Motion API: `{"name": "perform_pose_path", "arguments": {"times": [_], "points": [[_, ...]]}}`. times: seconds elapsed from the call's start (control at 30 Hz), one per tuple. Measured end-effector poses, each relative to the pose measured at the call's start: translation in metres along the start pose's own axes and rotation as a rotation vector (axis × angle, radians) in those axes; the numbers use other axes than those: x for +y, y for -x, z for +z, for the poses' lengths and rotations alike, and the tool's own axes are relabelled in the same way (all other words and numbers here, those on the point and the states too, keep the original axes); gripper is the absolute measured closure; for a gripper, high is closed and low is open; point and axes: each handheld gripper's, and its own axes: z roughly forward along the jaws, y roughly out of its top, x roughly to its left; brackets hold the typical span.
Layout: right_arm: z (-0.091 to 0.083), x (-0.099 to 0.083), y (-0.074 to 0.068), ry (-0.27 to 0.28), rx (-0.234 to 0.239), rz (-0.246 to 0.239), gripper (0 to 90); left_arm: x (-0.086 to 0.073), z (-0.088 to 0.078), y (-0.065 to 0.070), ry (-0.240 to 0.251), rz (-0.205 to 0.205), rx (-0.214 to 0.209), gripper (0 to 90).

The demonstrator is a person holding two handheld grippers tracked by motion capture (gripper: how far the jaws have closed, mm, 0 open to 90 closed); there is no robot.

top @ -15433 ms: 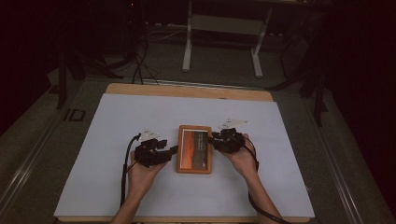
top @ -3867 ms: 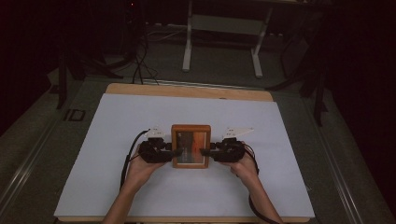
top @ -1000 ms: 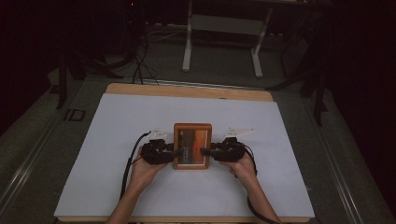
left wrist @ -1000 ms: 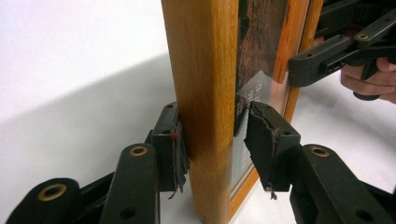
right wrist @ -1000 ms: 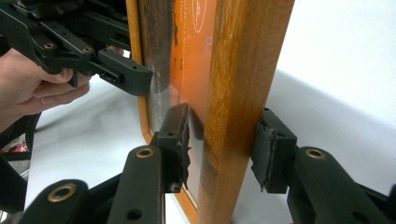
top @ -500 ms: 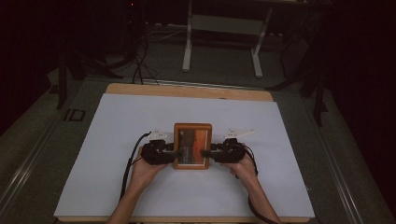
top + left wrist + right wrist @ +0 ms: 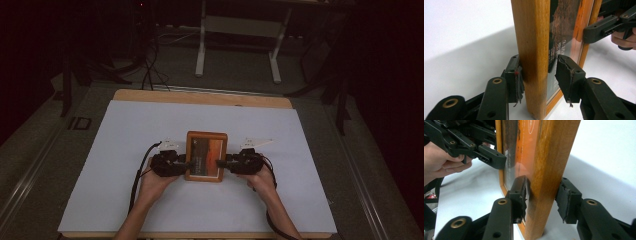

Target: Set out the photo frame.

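A wooden picture frame (image 7: 206, 155) with an orange and dark print stands upright on its edge at the middle of the table. My left gripper (image 7: 187, 163) clamps the frame's left side and my right gripper (image 7: 220, 162) its right side. In the left gripper view the jaws have just been closing, and the left gripper (image 7: 539, 75) has one pad on the back and one at the glass side of the frame (image 7: 534, 37). The right gripper (image 7: 544, 197), also just closing, straddles the other wooden side of the frame (image 7: 549, 157). The opposite gripper shows beyond in each view.
A white sheet (image 7: 125, 150) covers the wooden table, whose far edge (image 7: 200, 97) shows bare wood. Beyond it, on the dark floor, are a white-legged stand (image 7: 240, 25) and cables (image 7: 150, 65). Black cables trail from both grippers toward the person.
The frame lay flat at first and stands upright now, with a gripper on each side. Over the last second the hands and the frame have kept their places.
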Motion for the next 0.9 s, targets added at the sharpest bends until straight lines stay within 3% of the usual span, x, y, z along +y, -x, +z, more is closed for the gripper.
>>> {"name": "perform_pose_path", "arguments": {"times": [0.27,0.37,0.5,0.9], "points": [[0.0,0.001,0.0,-0.002,-0.008,-0.002,61.9,-0.001,-0.001,0.0,-0.007,-0.002,-0.012,58.5],[0.0,0.001,0.0,-0.003,-0.007,0.003,56.7,-0.001,-0.001,-0.001,-0.006,-0.016,-0.023,54.8],[-0.002,0.002,0.002,-0.014,0.002,0.007,51.0,0.0,-0.004,-0.004,0.005,-0.032,-0.027,48.7],[-0.012,0.007,0.001,0.003,0.008,-0.001,49.1,0.005,-0.018,-0.005,0.057,-0.034,-0.02,47.0]]}}
